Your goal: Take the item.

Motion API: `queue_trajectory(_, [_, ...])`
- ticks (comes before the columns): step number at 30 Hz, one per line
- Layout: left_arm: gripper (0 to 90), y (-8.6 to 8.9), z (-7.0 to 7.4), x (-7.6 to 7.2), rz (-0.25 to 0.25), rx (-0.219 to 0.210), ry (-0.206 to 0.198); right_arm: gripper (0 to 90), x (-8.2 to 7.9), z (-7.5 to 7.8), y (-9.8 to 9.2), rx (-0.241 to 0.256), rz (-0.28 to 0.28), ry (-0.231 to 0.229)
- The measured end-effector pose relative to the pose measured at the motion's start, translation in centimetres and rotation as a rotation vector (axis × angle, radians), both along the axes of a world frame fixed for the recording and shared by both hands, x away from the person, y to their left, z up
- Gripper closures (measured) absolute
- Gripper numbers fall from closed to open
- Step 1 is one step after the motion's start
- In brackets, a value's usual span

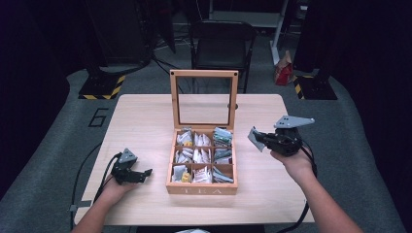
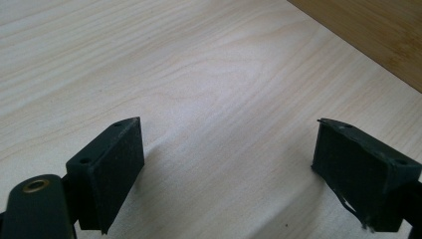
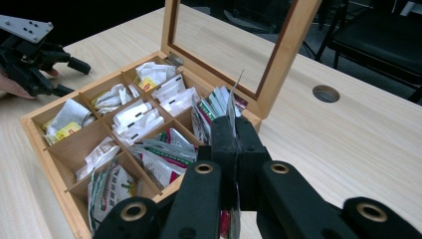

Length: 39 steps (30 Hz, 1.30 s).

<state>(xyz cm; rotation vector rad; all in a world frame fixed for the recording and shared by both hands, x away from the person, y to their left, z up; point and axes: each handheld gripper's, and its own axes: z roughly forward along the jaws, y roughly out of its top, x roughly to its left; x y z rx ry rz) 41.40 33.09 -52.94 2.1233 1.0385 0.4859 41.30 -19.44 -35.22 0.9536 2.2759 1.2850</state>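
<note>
Tea packet point(image 3: 233, 107) edge-on, print unreadable | right claw point(image 3: 234, 134) clamps it | left claw point(image 2: 229, 169) gapes, empty

The tea box point(image 1: 202, 188) sits mid-bench, its upright glass lid point(image 1: 204, 98) walling off the far side of the compartments, so they lie open from above, the near side and both flanks. Packets point(image 3: 133, 121) crowd all nine cells. Bare bench point(image 1: 141, 121) spreads to the left, where the left tool point(image 1: 141, 175) rests with jaws apart, and to the right, where the right tool point(image 1: 256, 137) hovers clamped on a packet point(image 3: 232, 107). A round hole point(image 3: 326, 93) pierces the bench behind the lid.
</note>
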Motion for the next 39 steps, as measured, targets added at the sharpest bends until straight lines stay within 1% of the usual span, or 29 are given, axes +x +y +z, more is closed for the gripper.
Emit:
queue_trajectory(3, [12.2, 0.0, 0.0, 0.0, 0.000, -0.001, 0.000, 89.7, 0.0, 0.0, -0.2, 0.004, -0.013, 0.004])
queue_trajectory(4, [12.2, 0.0, 0.0, 0.0, 0.000, -0.001, 0.000, 89.7, 0.1, -0.1, -0.2, 0.000, -0.011, -0.002])
queue_trajectory(8, [12.2, 0.0, 0.0, 0.0, 0.000, 0.000, 0.000, 89.7, 0.2, -0.4, -0.2, -0.005, -0.022, 0.001])
queue_trajectory(14, [12.2, 0.0, 0.0, 0.0, 0.002, -0.005, 0.003, 89.7, 0.4, -1.0, -0.4, -0.023, -0.034, 0.002])
queue_trajectory(16, [12.2, 0.0, 0.0, 0.0, 0.000, 0.000, 0.000, 89.7, 0.6, -1.2, -0.5, -0.022, -0.040, 0.004])
queue_trajectory(29, [12.2, 0.0, 0.0, 0.0, 0.000, 0.000, 0.000, 89.7, 1.2, -2.5, -1.1, -0.031, -0.083, 0.009])
queue_trajectory(32, [12.2, 0.0, 0.0, 0.0, 0.001, -0.003, 0.001, 89.7, 1.4, -2.9, -1.2, -0.040, -0.082, 0.013])
queue_trajectory(39, [12.2, 0.0, 0.0, 0.0, 0.000, 0.000, 0.000, 89.7, 1.7, -3.7, -1.3, -0.038, -0.096, 0.015])
